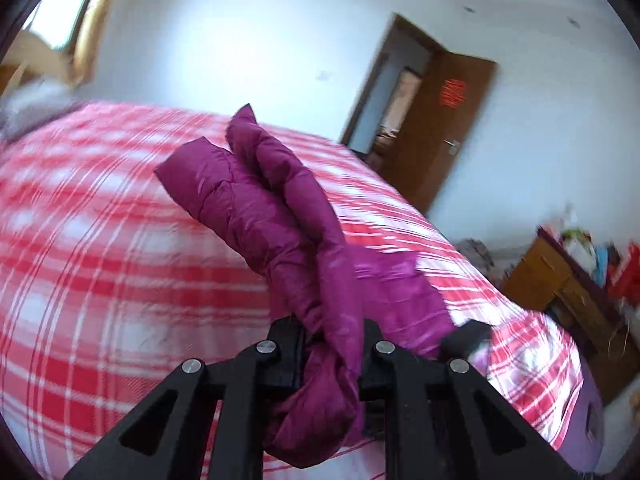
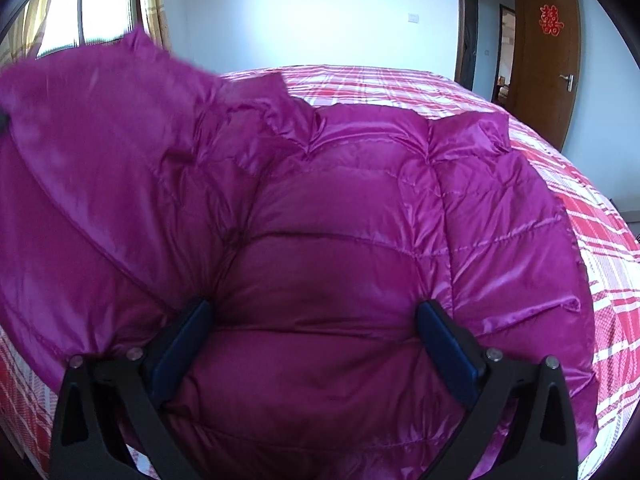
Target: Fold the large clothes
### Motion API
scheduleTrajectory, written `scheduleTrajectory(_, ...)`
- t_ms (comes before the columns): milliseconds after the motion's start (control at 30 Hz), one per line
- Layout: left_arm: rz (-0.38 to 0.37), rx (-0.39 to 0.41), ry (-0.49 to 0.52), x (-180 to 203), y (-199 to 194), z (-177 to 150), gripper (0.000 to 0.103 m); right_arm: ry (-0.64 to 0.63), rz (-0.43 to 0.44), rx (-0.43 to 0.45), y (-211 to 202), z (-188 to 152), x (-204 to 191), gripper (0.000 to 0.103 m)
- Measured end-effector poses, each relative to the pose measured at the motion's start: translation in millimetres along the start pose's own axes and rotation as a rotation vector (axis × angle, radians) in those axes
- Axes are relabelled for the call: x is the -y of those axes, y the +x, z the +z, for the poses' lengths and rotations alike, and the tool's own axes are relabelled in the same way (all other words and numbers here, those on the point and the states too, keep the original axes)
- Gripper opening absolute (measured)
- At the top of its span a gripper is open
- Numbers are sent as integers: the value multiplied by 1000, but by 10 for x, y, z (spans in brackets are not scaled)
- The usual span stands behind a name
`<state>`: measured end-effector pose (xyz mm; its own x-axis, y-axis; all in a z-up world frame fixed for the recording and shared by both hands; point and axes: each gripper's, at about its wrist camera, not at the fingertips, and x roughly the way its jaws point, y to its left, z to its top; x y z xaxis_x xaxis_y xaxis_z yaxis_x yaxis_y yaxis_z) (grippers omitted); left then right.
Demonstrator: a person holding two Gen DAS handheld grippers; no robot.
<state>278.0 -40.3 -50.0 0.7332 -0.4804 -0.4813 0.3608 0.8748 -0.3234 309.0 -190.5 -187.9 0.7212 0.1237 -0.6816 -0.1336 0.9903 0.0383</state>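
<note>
A magenta quilted down jacket [image 2: 340,208] lies spread on a red-and-white plaid bed [image 2: 400,80]. My left gripper [image 1: 332,344] is shut on a bunched part of the jacket [image 1: 256,200], apparently a sleeve, which sticks up and away above the bed [image 1: 100,240]. In the right wrist view that lifted part rises at the left as a raised flap [image 2: 88,140]. My right gripper [image 2: 316,328] stands wide open, its blue-padded fingers [image 2: 184,344] resting on either side of a puffy panel of the jacket's body without squeezing it.
A brown door [image 2: 544,52] stands open at the far right of the room. A window with curtains [image 2: 92,4] is behind the bed on the left. A wooden cabinet piled with things [image 1: 572,280] stands beside the bed.
</note>
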Motion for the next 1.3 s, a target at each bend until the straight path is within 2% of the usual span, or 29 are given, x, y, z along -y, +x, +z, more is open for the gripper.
scheduleTrajectory(67, -10, 1, 67, 259, 74, 45, 16, 3, 20, -11, -1, 23, 29, 103)
scheduleTrajectory(233, -40, 5, 130, 583, 293, 117, 16, 7, 85, -39, -223, 60, 260, 102)
scheduleTrajectory(400, -57, -11, 213, 877, 648, -29, 16, 73, 132, 23, -638, 45, 775, 102)
scheduleTrajectory(533, -61, -46, 308, 1162, 970, -257, 16, 234, 158, 103, -881, 108, 1384, 102)
scheduleTrajectory(600, -36, -56, 385, 1302, 1173, -431, 16, 353, 251, 147, -944, 165, 1715, 100)
scheduleTrajectory(700, -11, -77, 464, 1402, 1392, -649, 16, 439, 406, 167, -930, 330, 2008, 96)
scheduleTrajectory(800, -6, -96, 504, 1423, 1530, -835, 16, 405, 455, 154, -861, 562, 2023, 94)
scheduleTrajectory(867, -3, -86, 532, 1425, 1533, -912, 16, 371, 501, 97, -716, 720, 1924, 93)
scheduleTrajectory(933, 4, -76, 541, 1410, 1492, -930, 17, 340, 488, 46, -608, 774, 1769, 87)
scheduleTrajectory(1000, 16, -80, 524, 1382, 1403, -909, 22, 311, 437, -12, -453, 827, 1691, 73)
scheduleTrajectory(1033, 16, -89, 523, 1379, 1353, -892, 24, 301, 415, -33, -439, 810, 1658, 48)
scheduleTrajectory(1067, 21, -88, 529, 1375, 1264, -871, 27, 288, 380, -65, -386, 811, 1636, 30)
scheduleTrajectory(1100, 32, -77, 536, 1373, 1173, -854, 29, 290, 365, -79, -398, 769, 1641, 31)
scheduleTrajectory(1133, 40, -54, 540, 1349, 1028, -828, 36, 302, 365, -83, -420, 737, 1669, 30)
scheduleTrajectory(1167, 32, -31, 533, 1321, 918, -805, 50, 306, 368, -82, -450, 703, 1704, 30)
scheduleTrajectory(1200, 14, 14, 518, 1254, 754, -773, 60, 299, 356, -84, -468, 665, 1728, 30)
scheduleTrajectory(1233, 13, 66, 498, 1167, 590, -741, 80, 292, 341, -86, -424, 630, 1726, 30)
scheduleTrajectory(1267, 27, 124, 473, 1066, 431, -701, 90, 286, 319, -86, -414, 614, 1730, 30)
scheduleTrajectory(1300, 40, 171, 453, 968, 316, -661, 91, 284, 307, -90, -392, 604, 1746, 30)
